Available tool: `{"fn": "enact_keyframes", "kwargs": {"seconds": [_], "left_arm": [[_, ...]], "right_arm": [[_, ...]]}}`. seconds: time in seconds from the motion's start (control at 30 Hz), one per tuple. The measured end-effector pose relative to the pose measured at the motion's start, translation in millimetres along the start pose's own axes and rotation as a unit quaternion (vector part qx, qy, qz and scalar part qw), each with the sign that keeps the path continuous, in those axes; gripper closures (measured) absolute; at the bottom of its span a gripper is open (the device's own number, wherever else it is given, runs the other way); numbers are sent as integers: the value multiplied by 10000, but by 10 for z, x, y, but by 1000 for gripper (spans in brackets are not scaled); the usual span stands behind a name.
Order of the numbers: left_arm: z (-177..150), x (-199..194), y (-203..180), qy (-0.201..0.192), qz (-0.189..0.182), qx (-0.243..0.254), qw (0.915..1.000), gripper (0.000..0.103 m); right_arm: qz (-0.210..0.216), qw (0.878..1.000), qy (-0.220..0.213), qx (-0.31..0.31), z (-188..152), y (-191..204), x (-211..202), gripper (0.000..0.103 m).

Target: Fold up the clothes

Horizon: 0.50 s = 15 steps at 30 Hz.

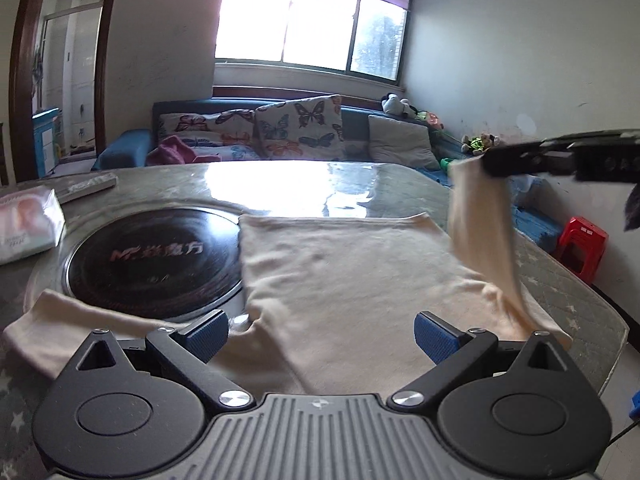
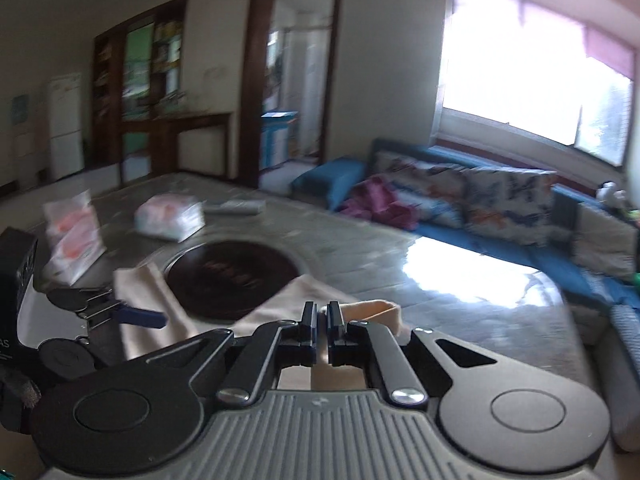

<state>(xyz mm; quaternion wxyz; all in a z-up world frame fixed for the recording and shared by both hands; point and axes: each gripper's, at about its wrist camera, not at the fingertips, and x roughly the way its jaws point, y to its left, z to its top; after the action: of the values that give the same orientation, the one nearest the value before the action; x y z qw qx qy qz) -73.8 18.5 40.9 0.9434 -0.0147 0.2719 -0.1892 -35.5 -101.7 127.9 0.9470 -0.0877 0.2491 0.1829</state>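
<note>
Shirt point(image 1: 344, 264) sleeve pinched by right claw point(image 2: 320, 312) (left claw point(image 1: 320, 332) wide).

The left tool point(image 1: 321, 339) has a black frame with two round, flat discs, one at 7 o'clock and one at 5 o'clock of its view. Between them sits a grey ribbed plate with a small round emblem. Black link arms carry silver screws at the joints. Its fingers point(image 1: 435, 337) wear blue pads with fine ridges. The right tool point(image 2: 321, 322) has the same black discs, grey ribbed plate and silver screws; its fingers point(image 2: 308, 322) look black from behind. A white label with dark letters shows at 9 o'clock.
</note>
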Motion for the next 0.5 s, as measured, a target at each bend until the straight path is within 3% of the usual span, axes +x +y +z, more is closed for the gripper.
{"fn": "enact_keyframes", "kwargs": {"seconds": [0.23,0.33,0.43,0.5], "left_arm": [[-55,-58,93,25,50,-96,9999,3],[-45,-40,76,53,30,-62,10000,3],[-28,-18,25,46,-23,-12,10000,6],[-16,-9,-15,31,-70,30,10000,11]], "right_arm": [[661,9971,338,172,-188,198,280,93],[629,9974,308,140,-214,177,220,89],[481,9982,313,184,-240,54,121,78],[372,9985,347,175,-276,-37,48,59]]}}
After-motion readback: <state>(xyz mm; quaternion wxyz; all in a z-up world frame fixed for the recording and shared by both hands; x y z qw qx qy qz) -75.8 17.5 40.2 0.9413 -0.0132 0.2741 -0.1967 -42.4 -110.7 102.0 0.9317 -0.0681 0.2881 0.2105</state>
